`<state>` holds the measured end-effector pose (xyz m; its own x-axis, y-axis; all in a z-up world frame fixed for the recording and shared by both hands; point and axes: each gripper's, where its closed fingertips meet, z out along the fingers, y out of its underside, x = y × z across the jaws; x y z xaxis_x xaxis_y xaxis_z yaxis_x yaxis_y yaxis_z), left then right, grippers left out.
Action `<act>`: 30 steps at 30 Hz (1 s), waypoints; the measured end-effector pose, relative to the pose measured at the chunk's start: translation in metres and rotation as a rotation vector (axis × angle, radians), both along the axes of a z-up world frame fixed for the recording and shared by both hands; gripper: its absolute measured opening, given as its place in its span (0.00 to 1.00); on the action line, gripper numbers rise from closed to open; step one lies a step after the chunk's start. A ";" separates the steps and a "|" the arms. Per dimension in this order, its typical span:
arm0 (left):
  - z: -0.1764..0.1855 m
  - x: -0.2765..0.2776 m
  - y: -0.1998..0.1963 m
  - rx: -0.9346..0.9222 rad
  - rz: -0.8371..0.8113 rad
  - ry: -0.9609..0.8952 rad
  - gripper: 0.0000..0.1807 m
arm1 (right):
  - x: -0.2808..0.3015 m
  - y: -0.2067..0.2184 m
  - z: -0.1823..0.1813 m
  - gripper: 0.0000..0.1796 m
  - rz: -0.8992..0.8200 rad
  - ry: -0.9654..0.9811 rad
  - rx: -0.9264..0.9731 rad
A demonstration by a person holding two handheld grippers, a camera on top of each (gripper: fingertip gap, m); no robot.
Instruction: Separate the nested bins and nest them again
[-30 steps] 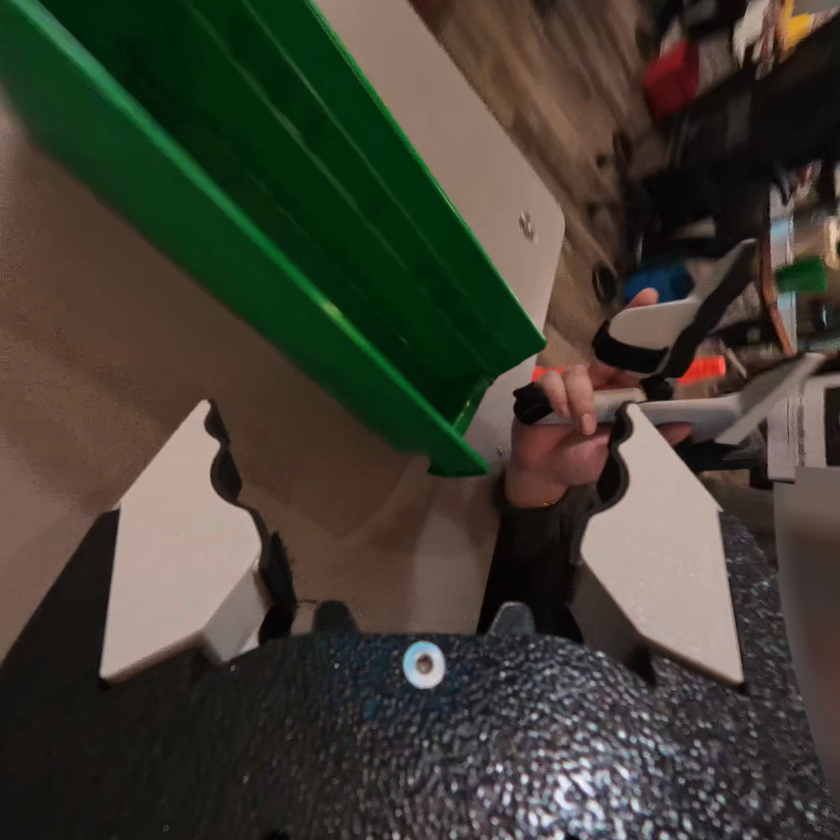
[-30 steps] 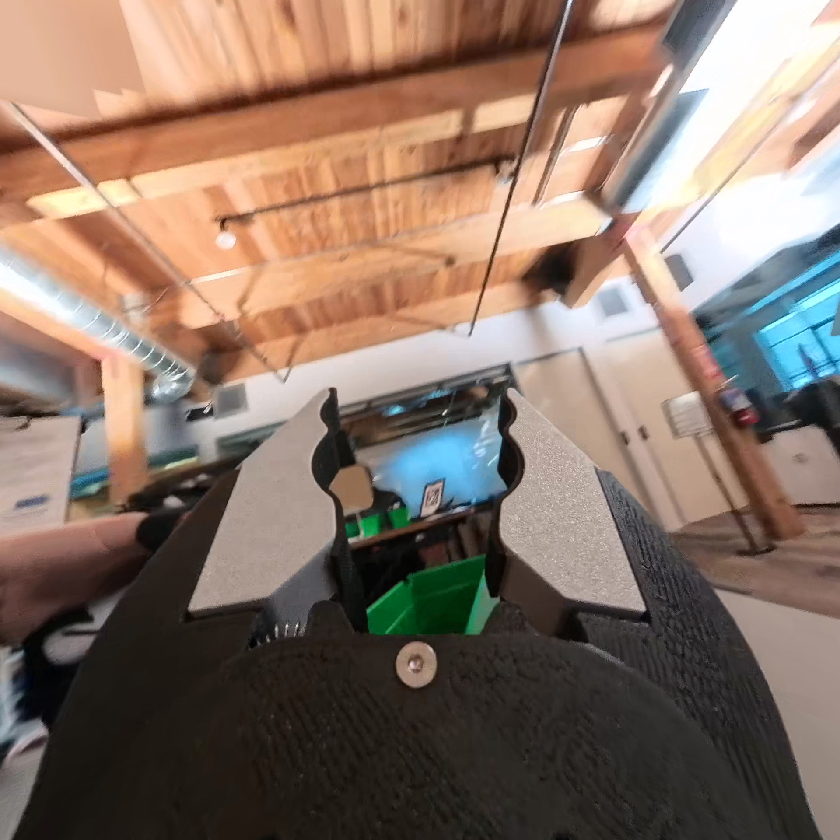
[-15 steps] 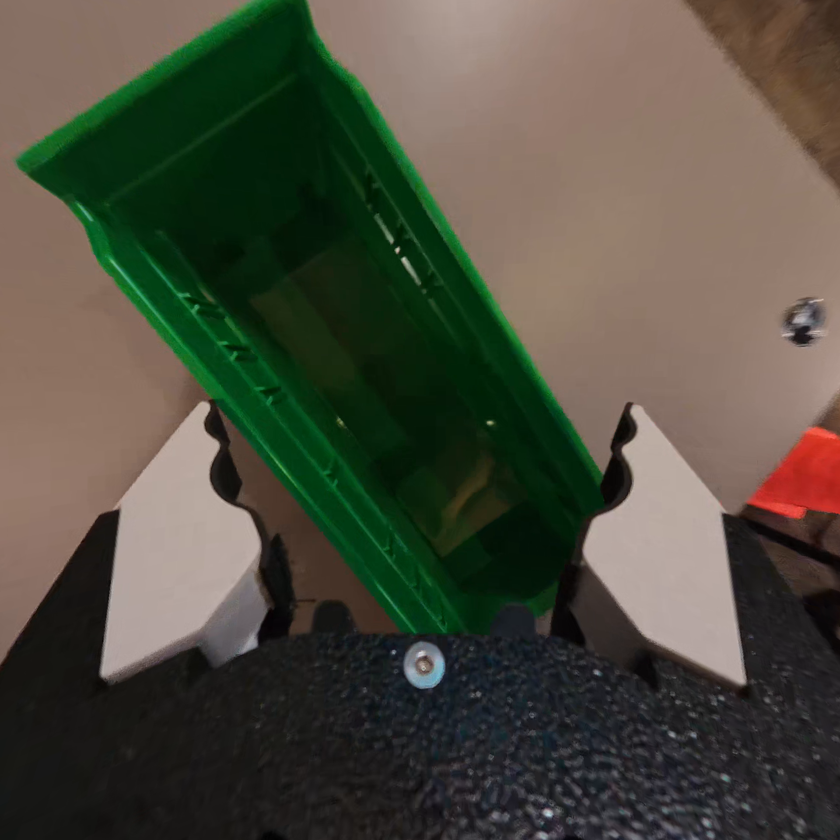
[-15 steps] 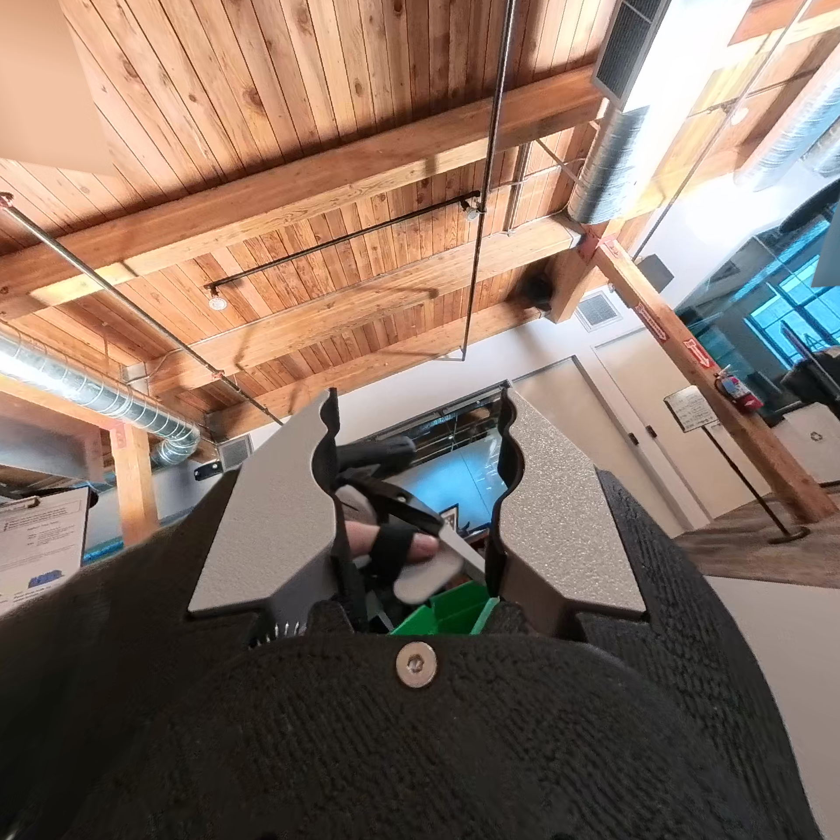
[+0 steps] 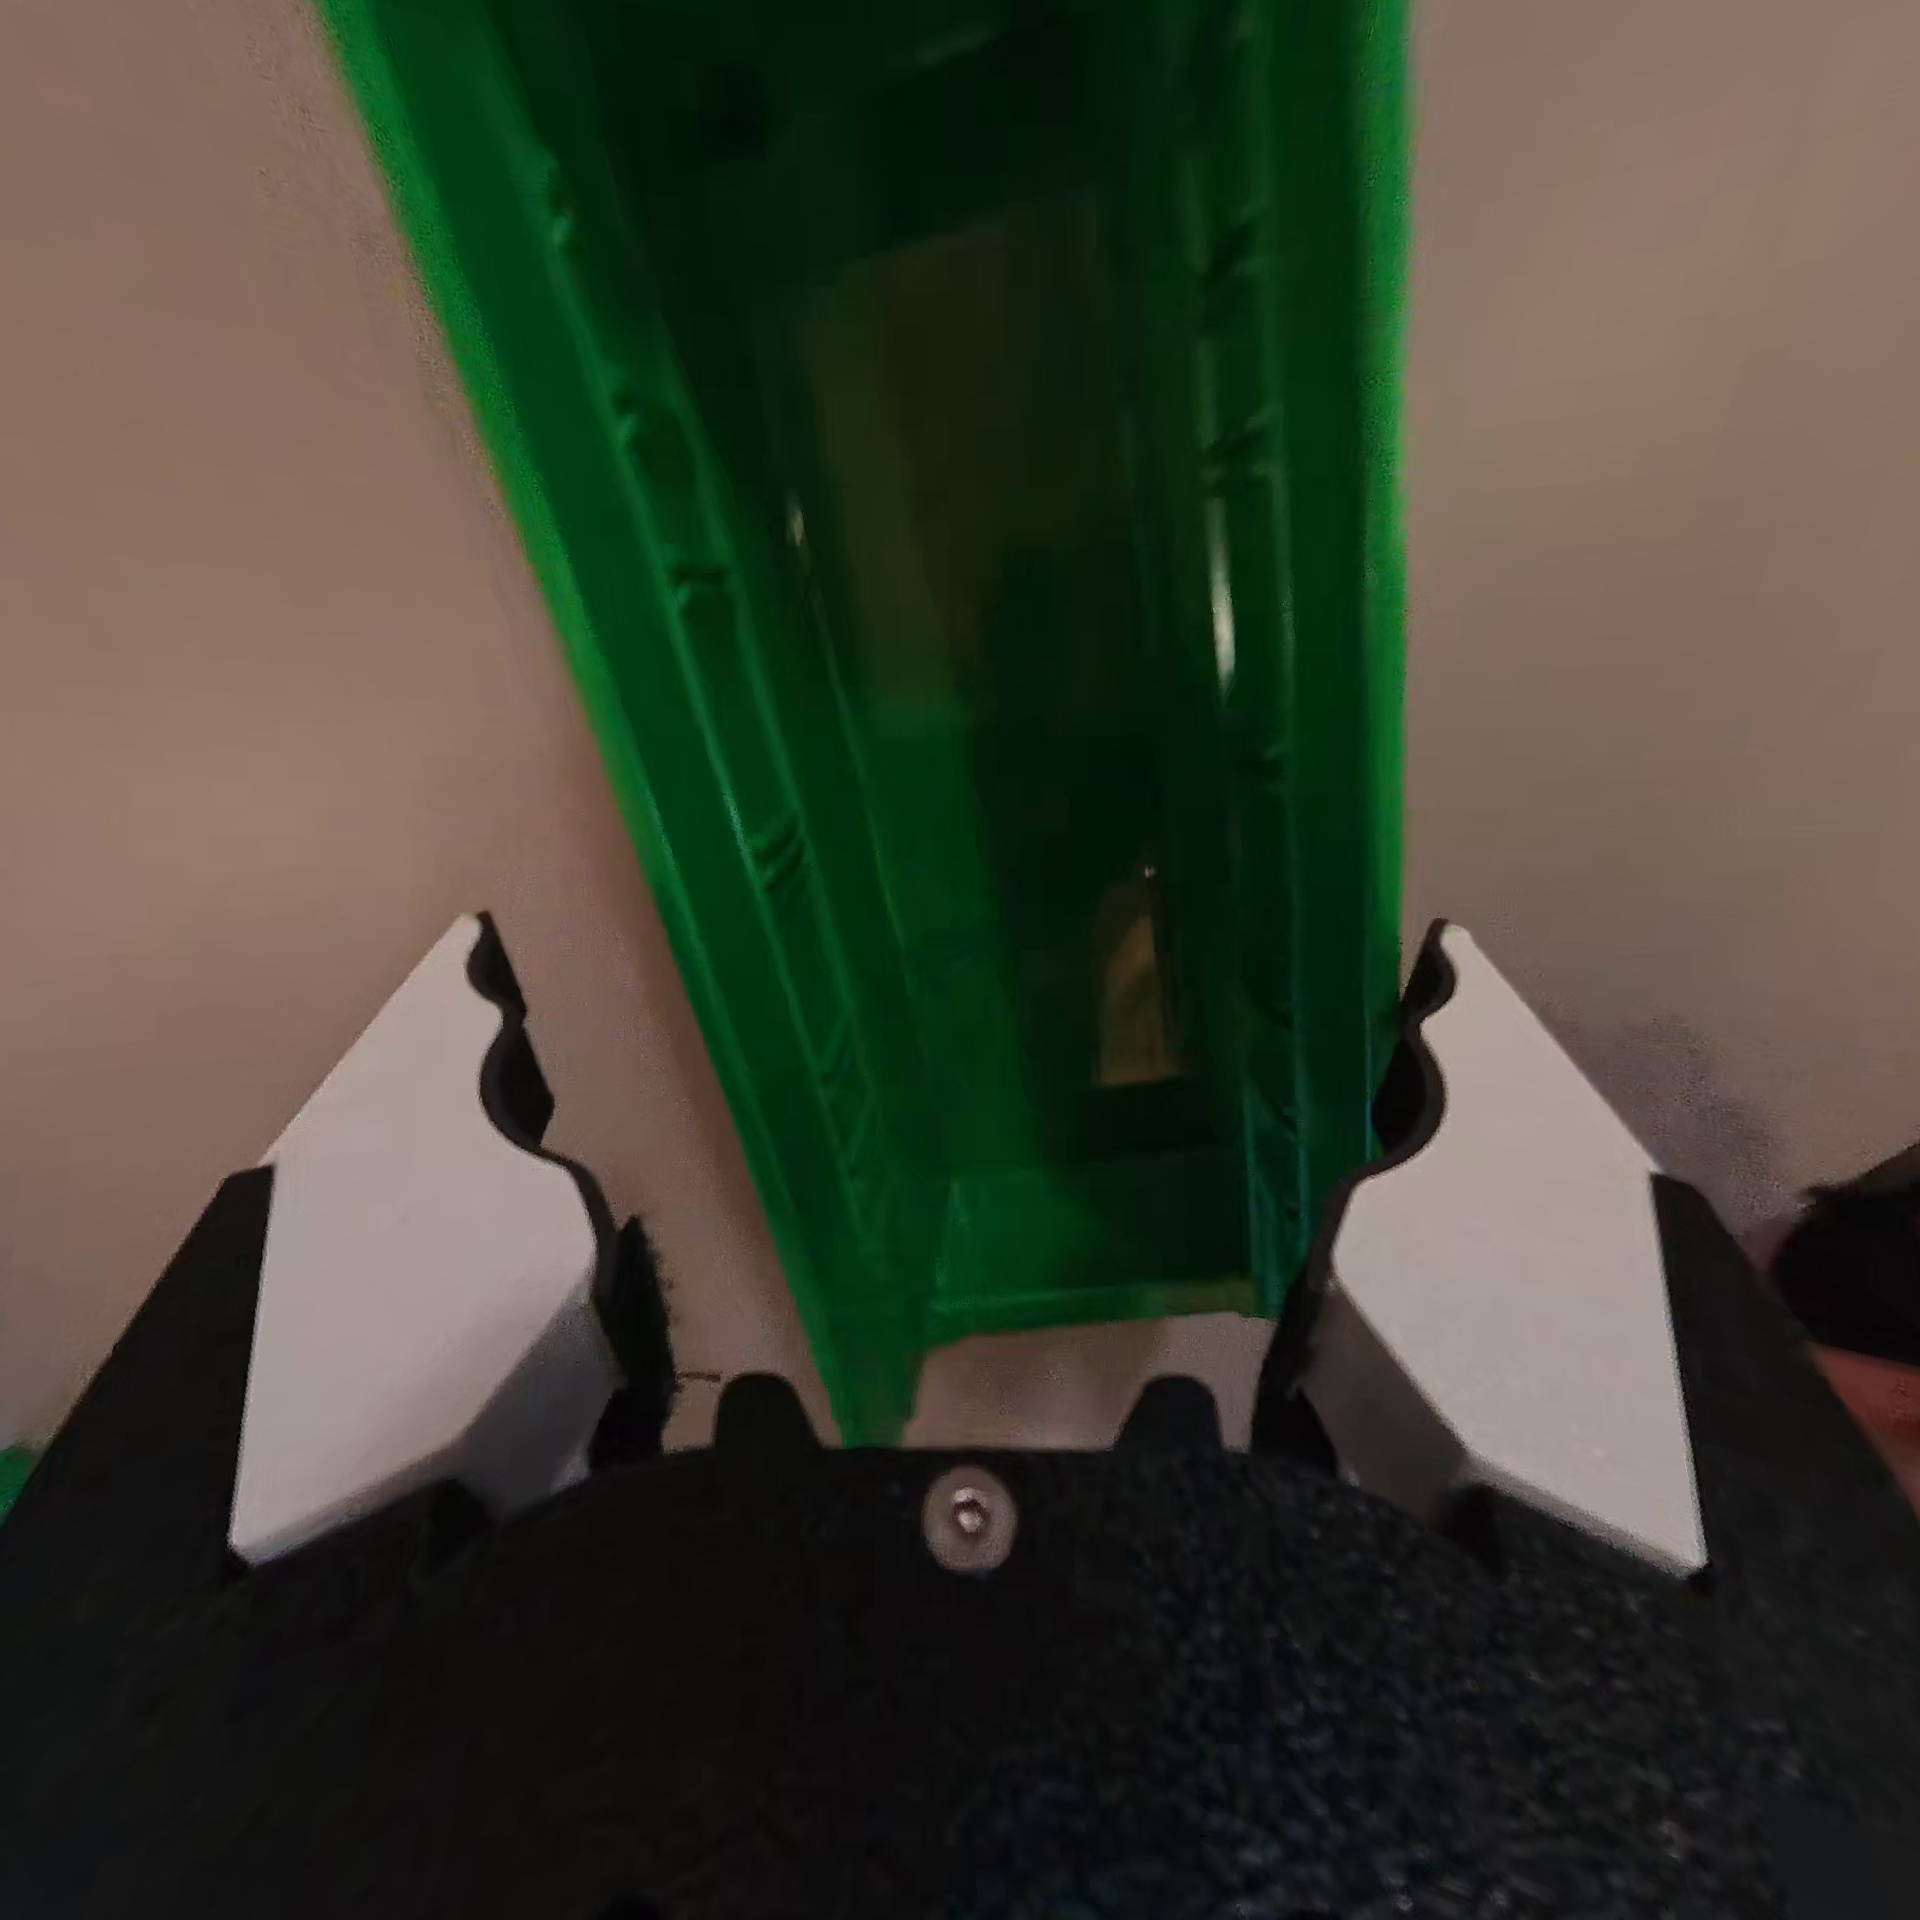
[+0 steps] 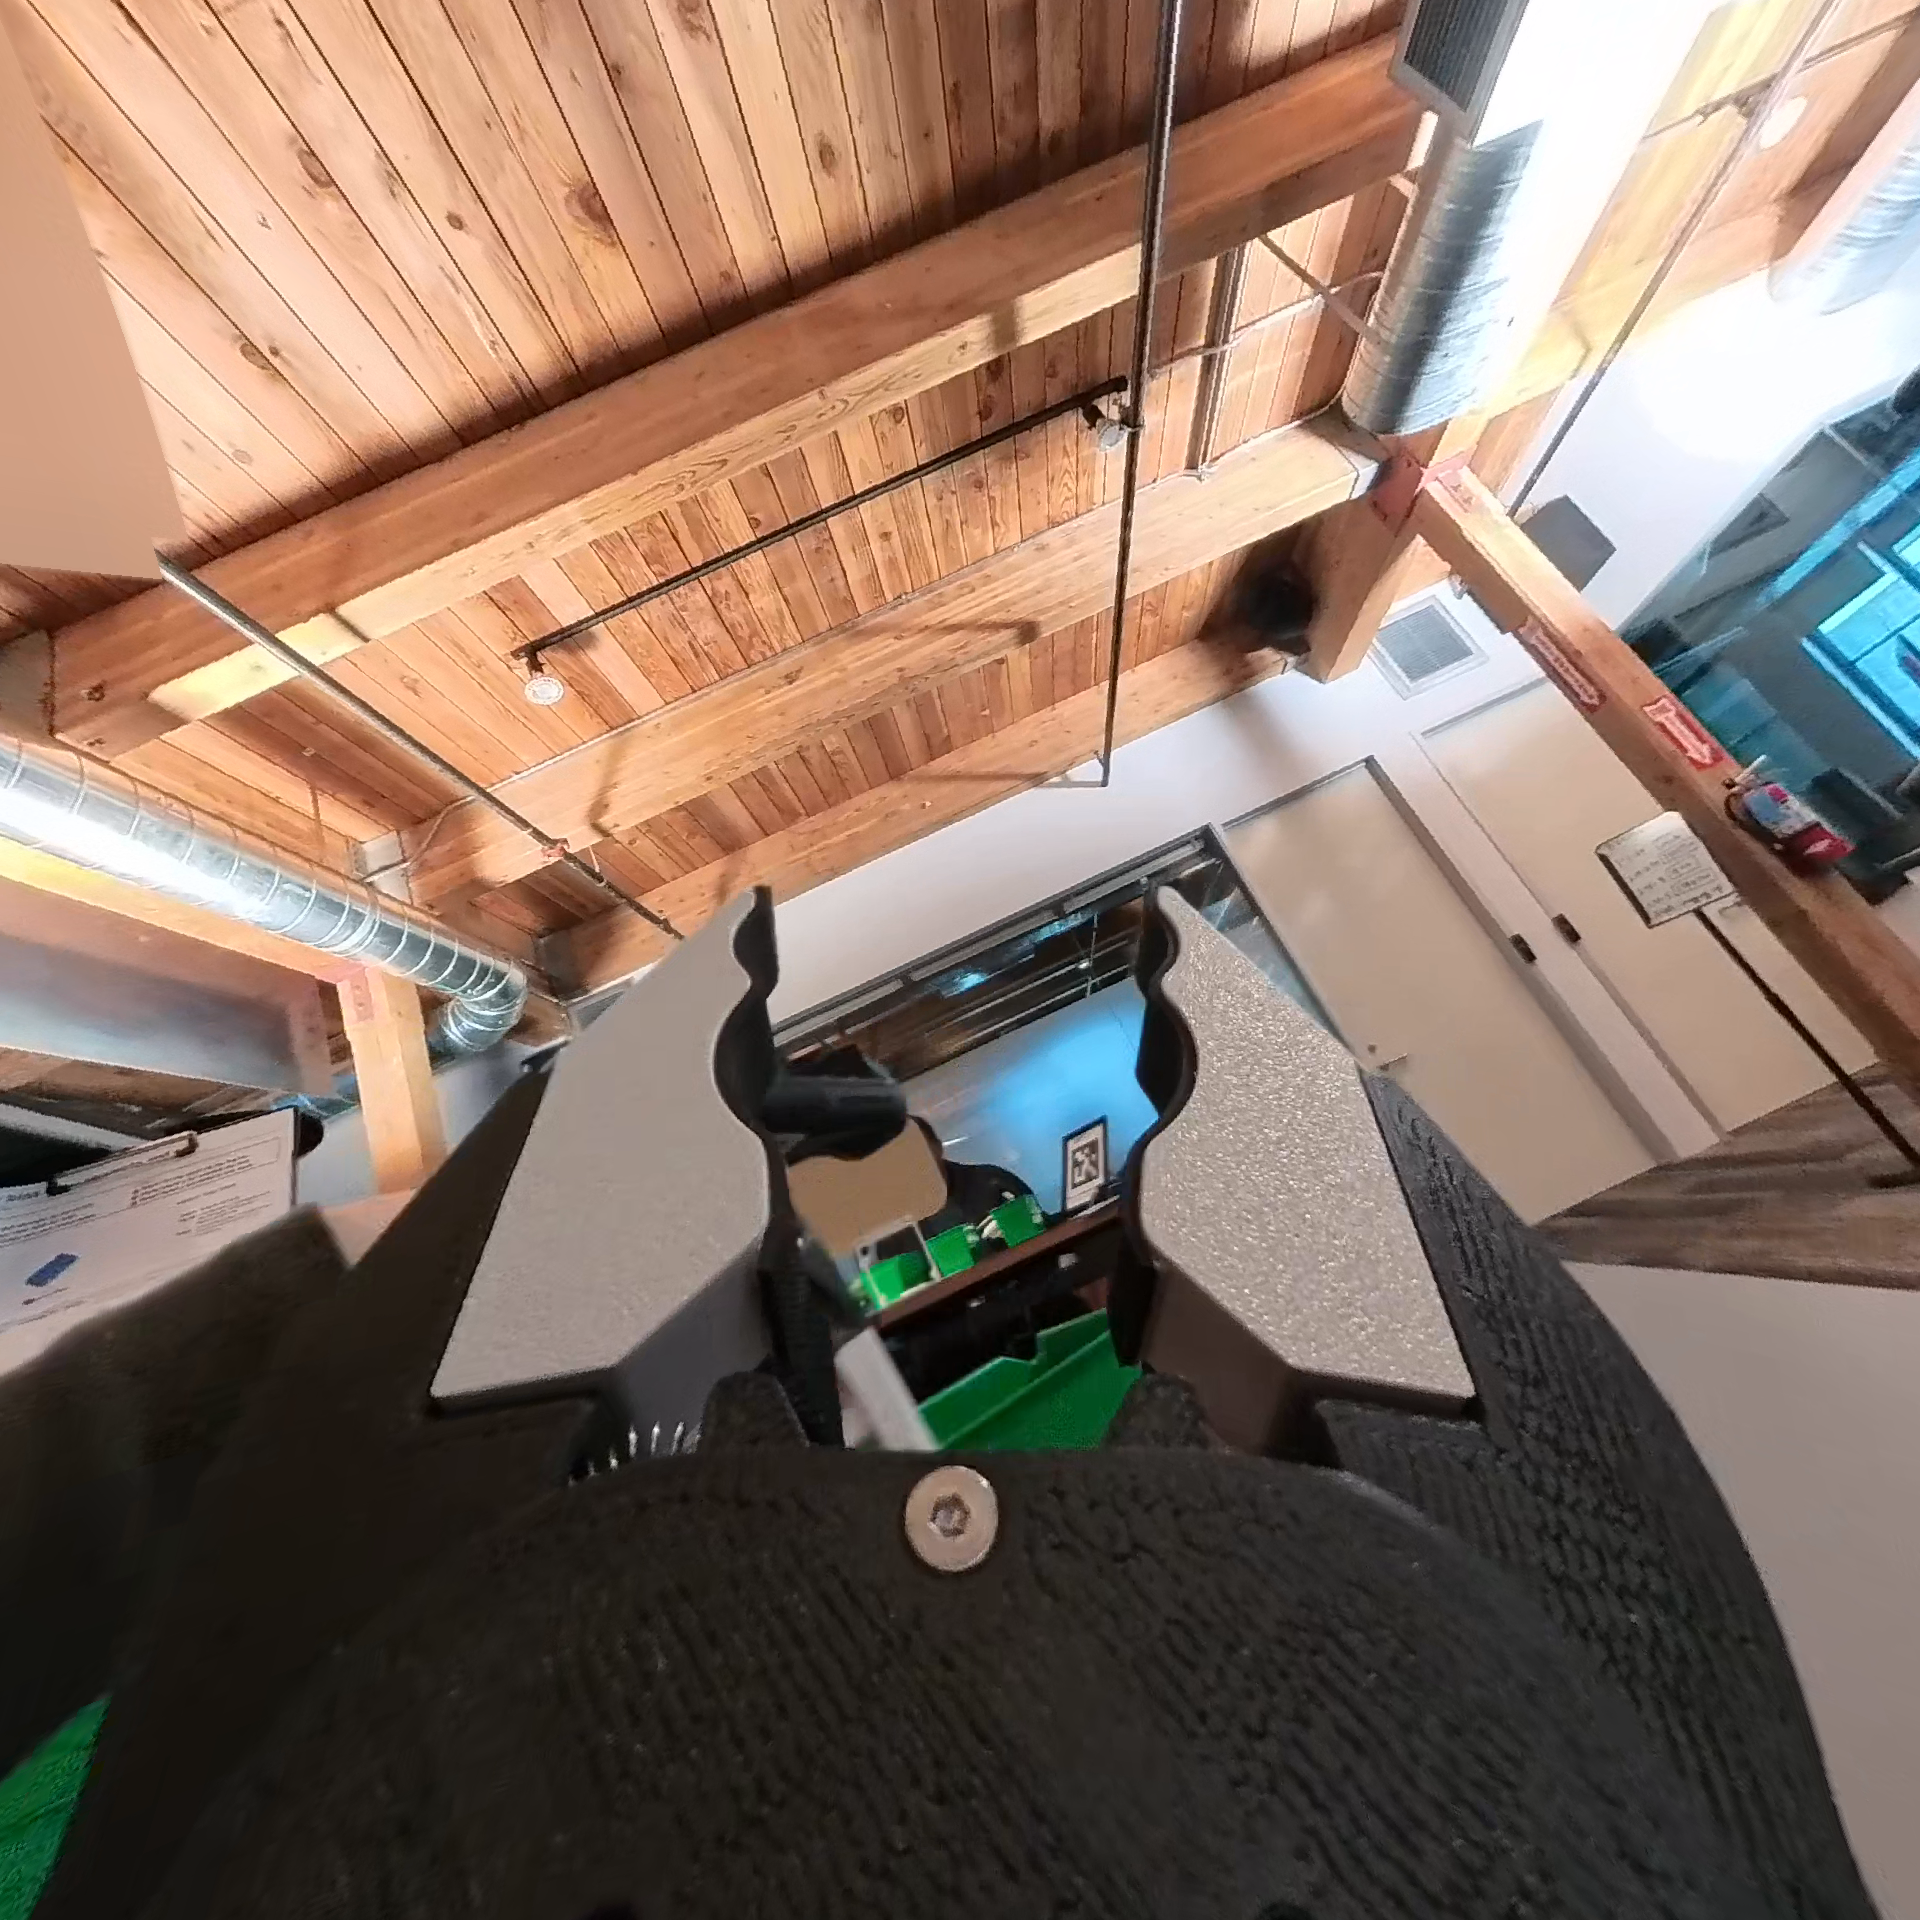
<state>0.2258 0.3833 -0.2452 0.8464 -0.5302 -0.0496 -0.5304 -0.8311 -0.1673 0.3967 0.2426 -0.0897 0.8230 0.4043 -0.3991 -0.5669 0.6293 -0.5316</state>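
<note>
A long green bin (image 5: 935,623) lies open side up on the beige table (image 5: 260,520) and runs straight away from me in the left wrist view. My left gripper (image 5: 961,1039) is wide open over the bin's near end. The bin's right wall sits against the right finger (image 5: 1507,1195), and the left finger (image 5: 416,1195) stands clear of it. My right gripper (image 6: 956,997) points up at the ceiling, part open with nothing between its tips. A green bin's rim (image 6: 1029,1392) shows low between its fingers, and a green patch (image 6: 42,1766) shows at the bottom left.
A dark sleeve (image 5: 1860,1247) shows at the right edge of the left wrist view. The right wrist view shows a wooden beam ceiling (image 6: 727,416), a metal duct (image 6: 260,894), and a far table with small green bins (image 6: 956,1247).
The left gripper has swung over the bin and come closer; the bin now points straight ahead between the open fingers. The right gripper stays pointed upward with the same gap.
</note>
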 end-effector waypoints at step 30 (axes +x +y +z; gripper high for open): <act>0.037 -0.098 0.001 0.029 -0.145 -0.310 0.61 | -0.018 0.009 -0.001 0.38 0.126 -0.036 -0.022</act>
<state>0.1277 0.3844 -0.2080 0.7392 -0.6484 0.1819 -0.5631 -0.7432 -0.3613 0.3787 0.2518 -0.0906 0.7803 0.4969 -0.3798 -0.6208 0.5422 -0.5662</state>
